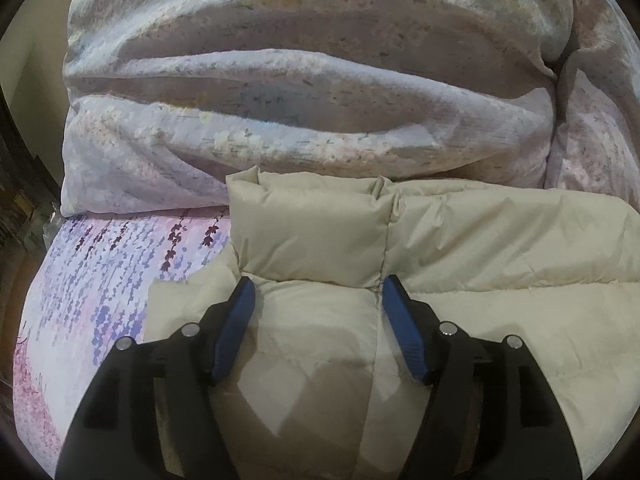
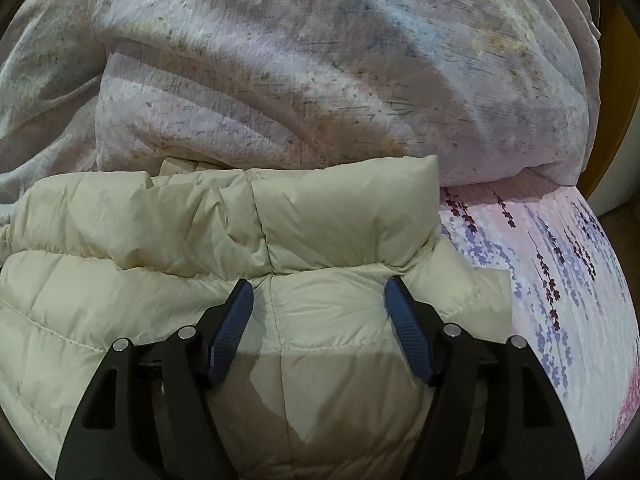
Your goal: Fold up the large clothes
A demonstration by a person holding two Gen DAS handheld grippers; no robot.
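While open, each gripper straddles jacket (cream) — untouched.

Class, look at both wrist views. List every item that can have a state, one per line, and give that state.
Cream quilted puffer jacket: lying on the bed, partly folded, puffy top panel raised.
Pale mottled duvet: bunched in thick folds behind the jacket.
Pink and purple floral bedsheet: spread flat under the jacket.
Left gripper: open, blue pads apart over the jacket.
Right gripper: open, blue pads apart over the jacket.
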